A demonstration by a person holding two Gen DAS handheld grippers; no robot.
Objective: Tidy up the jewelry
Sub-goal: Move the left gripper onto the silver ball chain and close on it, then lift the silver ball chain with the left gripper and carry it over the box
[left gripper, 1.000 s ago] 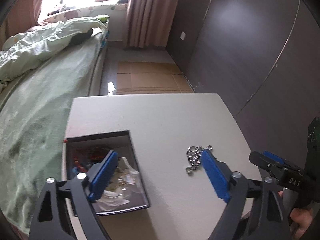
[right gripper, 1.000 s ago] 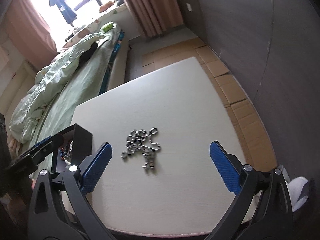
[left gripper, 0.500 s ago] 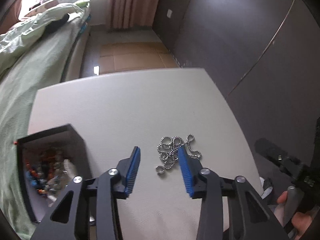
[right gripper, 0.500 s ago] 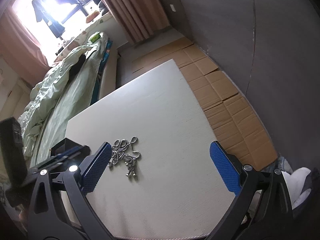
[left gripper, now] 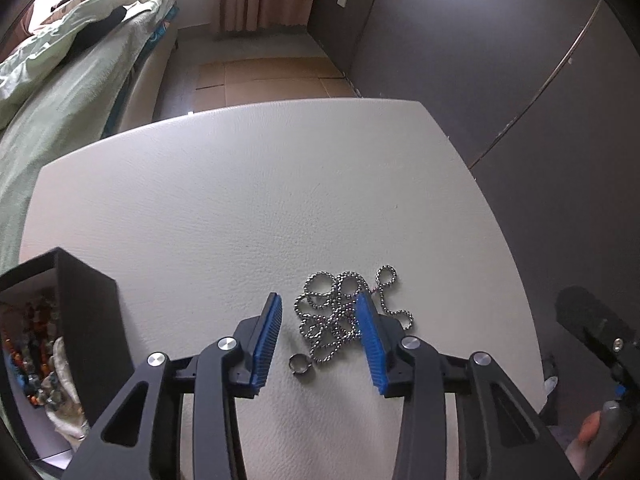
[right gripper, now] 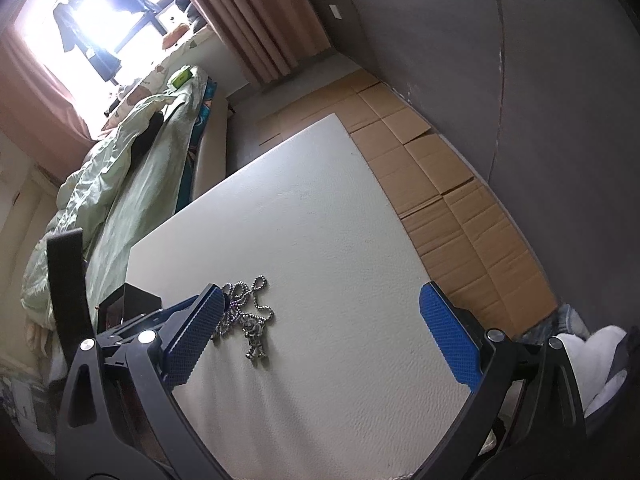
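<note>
A tangled silver ball-chain necklace [left gripper: 340, 314] with a ring end lies on the white table [left gripper: 248, 200]; it also shows in the right wrist view [right gripper: 248, 316]. My left gripper [left gripper: 319, 304] is open, lowered over the chain, its blue pads straddling the tangle. A black jewelry box [left gripper: 86, 312] with beads and other pieces inside stands to its left. My right gripper [right gripper: 320, 308] is wide open and empty above the table, to the right of the chain.
A bed with a green quilt [left gripper: 60, 68] runs along the table's left side. Cardboard sheets [right gripper: 452, 188] cover the floor beyond the table. A dark wall [left gripper: 500, 40] stands to the right.
My left gripper has moved from over the box to the right and down onto the chain, its jaws narrower than before. My right gripper has shifted right and tilted, still open.
</note>
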